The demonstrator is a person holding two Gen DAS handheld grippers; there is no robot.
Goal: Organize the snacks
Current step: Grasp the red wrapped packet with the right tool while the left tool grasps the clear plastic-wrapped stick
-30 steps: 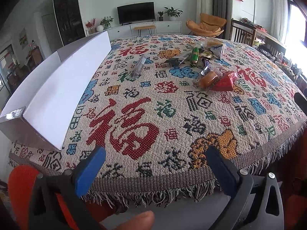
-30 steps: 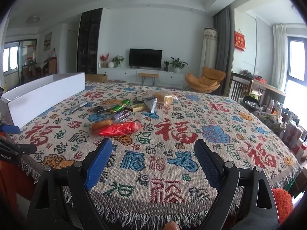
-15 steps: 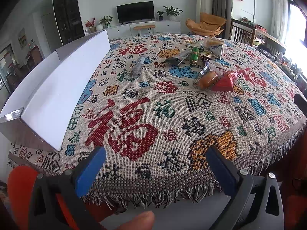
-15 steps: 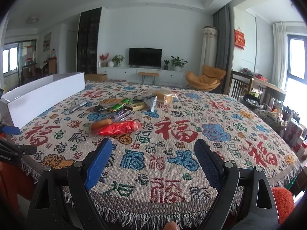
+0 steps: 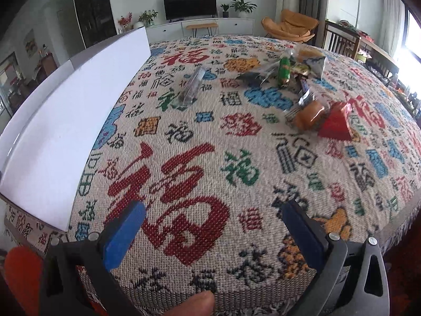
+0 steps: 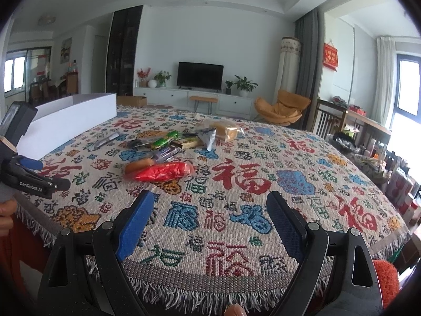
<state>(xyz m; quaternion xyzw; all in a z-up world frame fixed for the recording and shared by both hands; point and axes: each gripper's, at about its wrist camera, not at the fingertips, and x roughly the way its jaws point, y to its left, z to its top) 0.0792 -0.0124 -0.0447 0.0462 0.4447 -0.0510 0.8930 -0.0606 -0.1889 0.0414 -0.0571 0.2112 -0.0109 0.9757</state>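
Both tongs stand wide and hold nothing. The left tongs (image 5: 213,226) hover low over the table (image 5: 184,184) at the bottom of the frame; the right tongs (image 6: 210,221) hang over the near edge. The snacks (image 6: 168,155) lie in a loose pile left of centre, a red packet (image 6: 163,171) nearest. The white box (image 5: 65,121) stands along the left edge. The step looks like the opening reach. Next, one pair of tongs likely must cross to the pile and close on a single packet.
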